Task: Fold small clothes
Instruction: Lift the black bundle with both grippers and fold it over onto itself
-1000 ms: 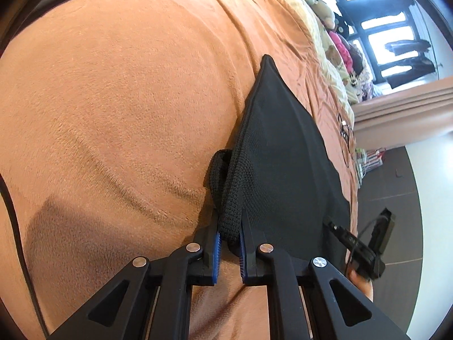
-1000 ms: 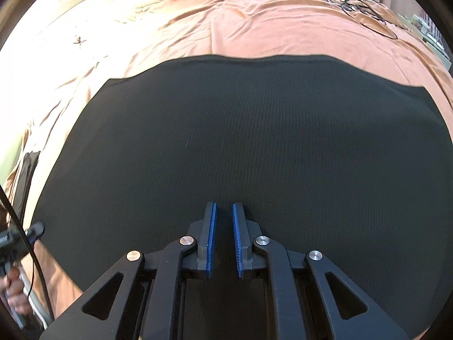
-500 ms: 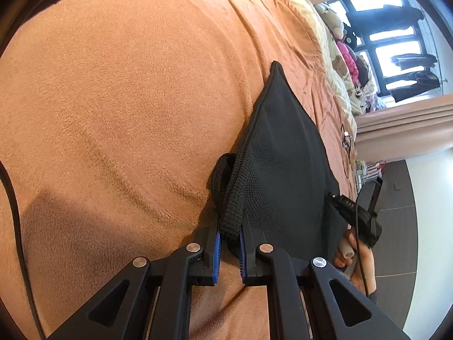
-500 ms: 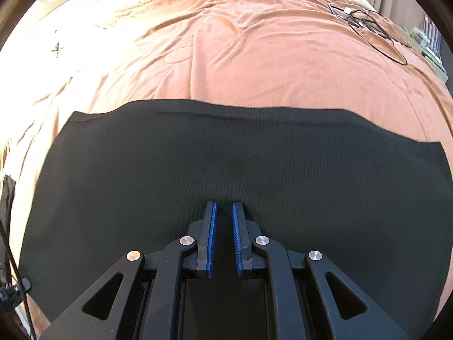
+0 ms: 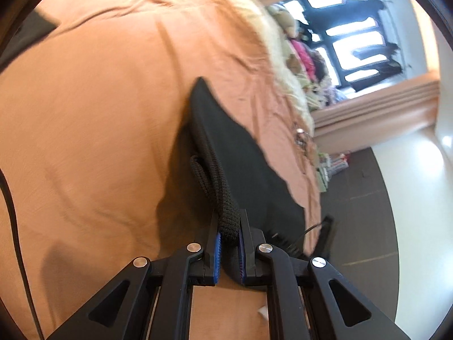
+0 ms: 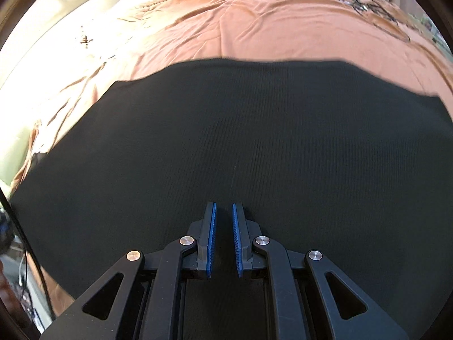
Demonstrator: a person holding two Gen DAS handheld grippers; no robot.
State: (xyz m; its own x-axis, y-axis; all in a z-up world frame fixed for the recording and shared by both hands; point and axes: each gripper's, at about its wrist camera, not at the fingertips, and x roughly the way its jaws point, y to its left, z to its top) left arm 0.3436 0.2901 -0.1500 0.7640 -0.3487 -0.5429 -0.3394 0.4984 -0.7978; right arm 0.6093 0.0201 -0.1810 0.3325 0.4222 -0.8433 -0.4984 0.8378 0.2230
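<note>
A black knit garment (image 5: 240, 153) lies spread on an orange blanket (image 5: 99, 99). My left gripper (image 5: 229, 221) is shut on its thick ribbed edge, which hangs lifted above the blanket and casts a shadow. In the right wrist view the garment (image 6: 254, 141) stretches out flat and wide from my right gripper (image 6: 223, 206), whose blue pads stand almost together on the near edge of the cloth. The right gripper (image 5: 325, 232) also shows, blurred, at the garment's far corner in the left wrist view.
The orange blanket (image 6: 269, 19) covers a bed with cream bedding (image 6: 70, 42) beyond. A thin black cable (image 6: 368, 2) lies at the far right. A dark cloth (image 5: 25, 36) sits at the upper left. Soft toys (image 5: 300, 56), a window (image 5: 354, 42) and dark floor (image 5: 359, 198) lie beyond the bed.
My left gripper has risen with the garment's edge, pulling it off the blanket and stretching it. In the right wrist view the garment's far edge slid nearer, then away again.
</note>
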